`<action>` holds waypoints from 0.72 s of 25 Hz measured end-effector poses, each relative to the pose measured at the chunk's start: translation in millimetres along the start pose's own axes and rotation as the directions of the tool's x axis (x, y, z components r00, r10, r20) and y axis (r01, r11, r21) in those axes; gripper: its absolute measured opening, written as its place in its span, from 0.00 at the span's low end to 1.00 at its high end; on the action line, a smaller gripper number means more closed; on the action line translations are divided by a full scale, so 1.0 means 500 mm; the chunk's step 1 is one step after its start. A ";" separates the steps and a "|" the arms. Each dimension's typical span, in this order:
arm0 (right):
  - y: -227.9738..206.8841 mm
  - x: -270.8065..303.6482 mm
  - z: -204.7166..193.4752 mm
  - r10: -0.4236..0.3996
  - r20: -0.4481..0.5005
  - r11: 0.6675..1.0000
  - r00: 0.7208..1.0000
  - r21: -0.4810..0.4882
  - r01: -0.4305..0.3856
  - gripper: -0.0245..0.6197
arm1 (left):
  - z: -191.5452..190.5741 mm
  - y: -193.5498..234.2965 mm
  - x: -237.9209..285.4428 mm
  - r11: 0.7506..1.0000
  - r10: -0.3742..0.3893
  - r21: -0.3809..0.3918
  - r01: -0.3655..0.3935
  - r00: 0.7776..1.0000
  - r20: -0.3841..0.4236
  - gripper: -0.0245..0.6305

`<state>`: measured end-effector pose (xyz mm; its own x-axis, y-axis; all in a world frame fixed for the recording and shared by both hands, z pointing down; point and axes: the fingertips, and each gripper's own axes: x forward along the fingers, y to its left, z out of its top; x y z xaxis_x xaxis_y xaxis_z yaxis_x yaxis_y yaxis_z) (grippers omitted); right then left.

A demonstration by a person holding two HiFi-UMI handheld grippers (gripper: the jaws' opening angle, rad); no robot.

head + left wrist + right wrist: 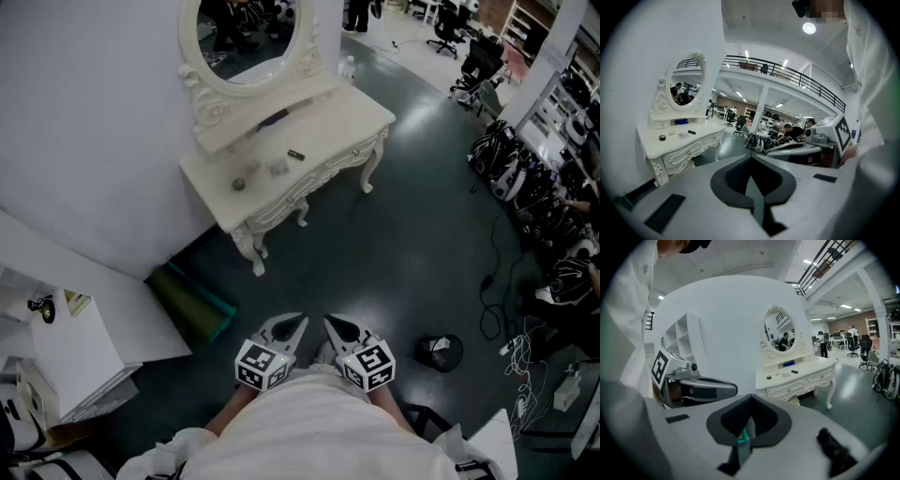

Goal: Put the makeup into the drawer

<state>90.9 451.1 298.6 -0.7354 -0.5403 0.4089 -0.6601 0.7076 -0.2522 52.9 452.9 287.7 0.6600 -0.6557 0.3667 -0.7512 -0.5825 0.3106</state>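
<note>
A white carved dressing table (328,117) with an oval mirror stands against the wall, some way ahead of me. On its top lie a small dark round pot (238,184), a pale item (277,167) and a short black tube (295,155). Its front drawers (323,173) are shut. My left gripper (298,321) and right gripper (330,322) hang side by side close to my body, both shut and empty, far from the table. The left gripper view shows the table (679,143) at its left, and the right gripper view shows the table (801,376) at centre right.
A green and teal roll (192,305) lies on the dark floor by the wall, left of the grippers. White shelving and boxes (70,352) stand at the far left. A black round object (439,352) sits on the floor to the right, with cables and bags (525,187) beyond.
</note>
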 end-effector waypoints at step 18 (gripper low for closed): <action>-0.029 -0.009 -0.005 0.026 0.037 0.999 0.999 0.042 -0.028 0.06 | 0.001 0.001 0.012 0.998 0.057 -0.012 -0.057 0.998 0.024 0.05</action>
<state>104.3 444.4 302.6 -0.7577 -0.5381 0.3692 -0.6452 0.7027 -0.3000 56.3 448.5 289.8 0.6162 -0.6989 0.3631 -0.7875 -0.5385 0.2999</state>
